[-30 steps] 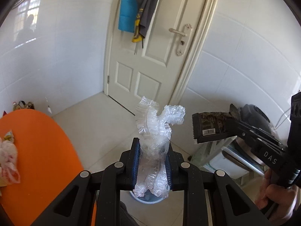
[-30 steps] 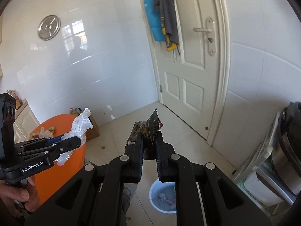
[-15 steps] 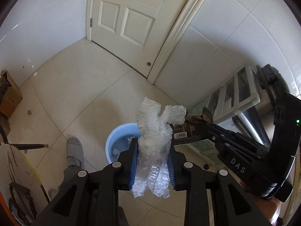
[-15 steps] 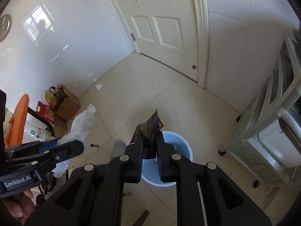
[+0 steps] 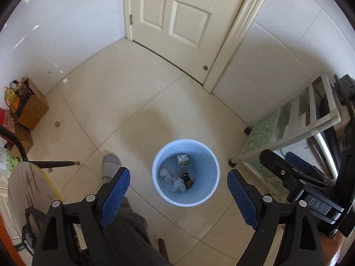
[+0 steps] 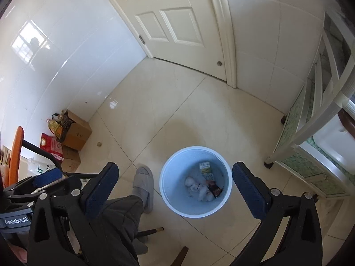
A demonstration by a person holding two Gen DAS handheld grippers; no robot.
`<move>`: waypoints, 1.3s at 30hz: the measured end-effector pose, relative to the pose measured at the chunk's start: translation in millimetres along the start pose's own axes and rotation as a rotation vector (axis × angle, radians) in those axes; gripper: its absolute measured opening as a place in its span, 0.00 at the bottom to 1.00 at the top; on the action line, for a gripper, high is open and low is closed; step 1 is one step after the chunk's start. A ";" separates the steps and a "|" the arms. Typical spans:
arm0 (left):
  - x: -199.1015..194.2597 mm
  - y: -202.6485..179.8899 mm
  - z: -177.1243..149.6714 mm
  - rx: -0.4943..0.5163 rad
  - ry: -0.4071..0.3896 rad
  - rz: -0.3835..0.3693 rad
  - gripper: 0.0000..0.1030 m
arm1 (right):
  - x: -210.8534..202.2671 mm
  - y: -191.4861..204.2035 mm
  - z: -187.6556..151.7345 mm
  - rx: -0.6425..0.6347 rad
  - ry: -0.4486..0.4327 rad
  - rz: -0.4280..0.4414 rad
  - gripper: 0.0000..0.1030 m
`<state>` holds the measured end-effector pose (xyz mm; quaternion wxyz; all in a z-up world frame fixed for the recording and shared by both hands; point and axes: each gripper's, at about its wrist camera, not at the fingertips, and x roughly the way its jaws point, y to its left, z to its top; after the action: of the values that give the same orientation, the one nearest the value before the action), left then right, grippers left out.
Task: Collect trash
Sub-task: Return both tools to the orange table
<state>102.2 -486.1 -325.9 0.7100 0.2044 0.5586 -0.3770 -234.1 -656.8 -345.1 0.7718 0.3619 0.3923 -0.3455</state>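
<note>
The pale blue bin [image 5: 186, 199] stands on the tiled floor, holding crumpled clear plastic [image 5: 175, 182], a dark snack wrapper [image 5: 188, 180] and a small green-and-white carton [image 5: 182, 162]. Both tools hang above it, pointing down. The left gripper [image 5: 177, 199] is spread wide and empty; the right gripper [image 6: 175, 191] likewise gapes, gripping nothing. A grey slipper [image 6: 144, 184] rests just beside the bin; farther off, a cardboard box [image 6: 76, 133] sits against the wall.

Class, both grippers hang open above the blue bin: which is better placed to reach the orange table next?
Left, probably. The left gripper is open, empty and sits on the orange table's side of the bin; the right gripper is farther away.
</note>
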 end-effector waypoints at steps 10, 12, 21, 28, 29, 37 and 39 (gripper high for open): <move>-49.2 -1.8 -10.2 0.010 -0.136 0.077 0.85 | -32.3 24.2 -5.0 -0.018 -0.051 -0.043 1.00; -61.9 -0.7 -16.3 0.005 -0.168 0.073 0.85 | -44.8 33.9 -6.0 -0.032 -0.071 -0.045 1.00; -141.8 17.9 -79.9 -0.027 -0.337 0.073 0.90 | -112.7 91.0 -9.7 -0.106 -0.193 -0.013 1.00; -225.9 45.5 -148.3 -0.094 -0.474 0.095 0.92 | -162.8 145.5 -16.8 -0.189 -0.280 0.024 1.00; -241.3 49.9 -160.8 -0.103 -0.492 0.100 0.93 | -171.5 155.5 -19.4 -0.203 -0.294 0.032 1.00; -341.0 81.5 -240.1 -0.208 -0.645 0.178 0.98 | -228.7 237.3 -35.6 -0.343 -0.404 0.118 1.00; -358.8 87.6 -260.6 -0.238 -0.684 0.204 0.99 | -241.9 262.2 -42.7 -0.383 -0.434 0.154 1.00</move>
<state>-30.4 -135.2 -73.7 0.9082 0.0374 0.3058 -0.2834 -144.7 -430.2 -81.0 0.9159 0.1561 0.2477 -0.2746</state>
